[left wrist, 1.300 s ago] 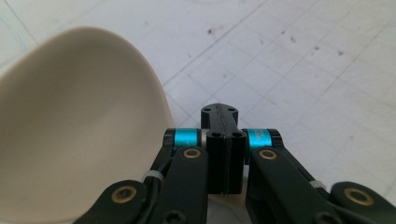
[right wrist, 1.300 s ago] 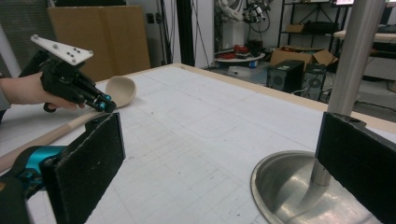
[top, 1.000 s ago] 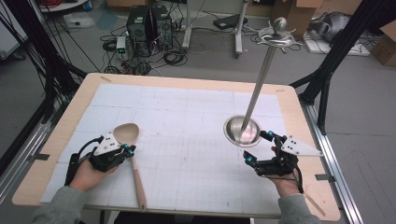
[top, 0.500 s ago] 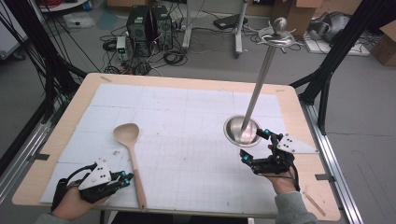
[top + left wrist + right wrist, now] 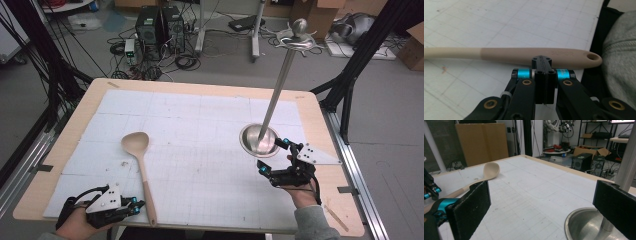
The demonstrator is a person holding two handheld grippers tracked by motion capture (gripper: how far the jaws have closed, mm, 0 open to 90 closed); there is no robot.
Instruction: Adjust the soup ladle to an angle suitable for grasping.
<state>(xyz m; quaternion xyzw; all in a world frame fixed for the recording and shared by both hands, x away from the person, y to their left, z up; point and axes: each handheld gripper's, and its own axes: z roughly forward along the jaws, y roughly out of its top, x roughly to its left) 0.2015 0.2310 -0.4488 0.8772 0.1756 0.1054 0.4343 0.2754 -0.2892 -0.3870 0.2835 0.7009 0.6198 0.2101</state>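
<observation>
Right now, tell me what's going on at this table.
A person works with two hand-held grippers. The left tongs are shut with nothing between them, sitting right beside the handle end of a wooden spoon that lies flat on the white mat. The right tongs are wide open, next to the round metal base of a tall upright stand, not gripping it. Nothing is lifted off the table at this moment.

Lab: computer towers point(image 5: 159, 26), floor cables point(image 5: 150, 65), cardboard boxes point(image 5: 327, 12).
</observation>
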